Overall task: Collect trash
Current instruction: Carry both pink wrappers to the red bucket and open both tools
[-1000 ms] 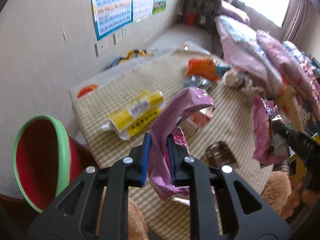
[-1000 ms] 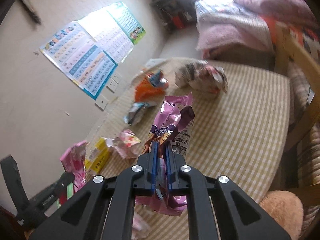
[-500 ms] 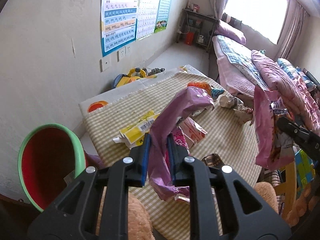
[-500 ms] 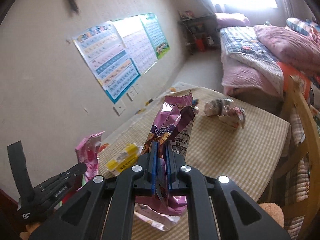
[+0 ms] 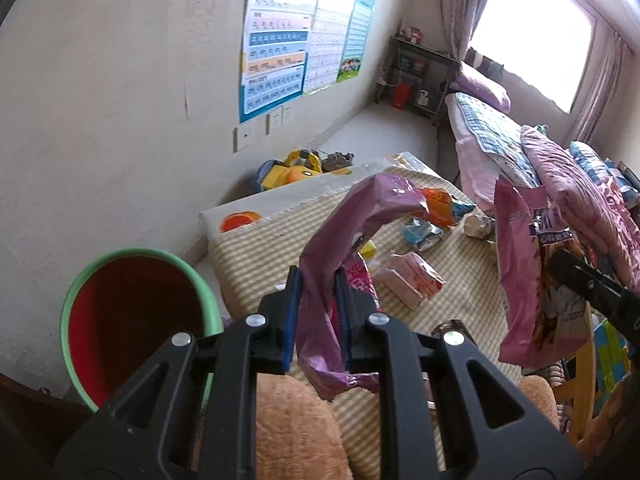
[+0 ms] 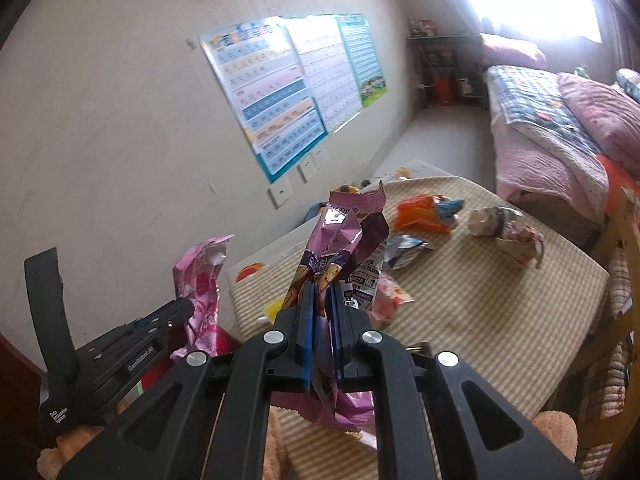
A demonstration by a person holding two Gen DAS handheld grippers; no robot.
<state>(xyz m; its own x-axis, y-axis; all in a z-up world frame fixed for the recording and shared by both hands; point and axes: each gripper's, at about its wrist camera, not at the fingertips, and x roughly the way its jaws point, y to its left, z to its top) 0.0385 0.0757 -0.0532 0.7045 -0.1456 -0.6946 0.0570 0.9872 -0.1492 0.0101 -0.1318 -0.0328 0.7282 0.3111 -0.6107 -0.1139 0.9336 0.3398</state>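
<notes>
Checked table [image 5: 460, 280], wrapper [image 5: 352, 220] clamped in left tool [image 5: 318, 300]

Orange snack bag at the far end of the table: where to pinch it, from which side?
The orange snack bag lies crumpled and nearly flat on the checked tablecloth. Best guess: come from above and pinch its raised, puffed middle ridge, jaws across the crease. The flat edges hug the cloth and offer little to grip. The blue wrapper lies close beside it, so stay clear of that side.

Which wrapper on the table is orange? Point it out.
The orange wrapper at the table's far end, beside the crumpled white one. The others lying there are pink, blue or white.
</notes>
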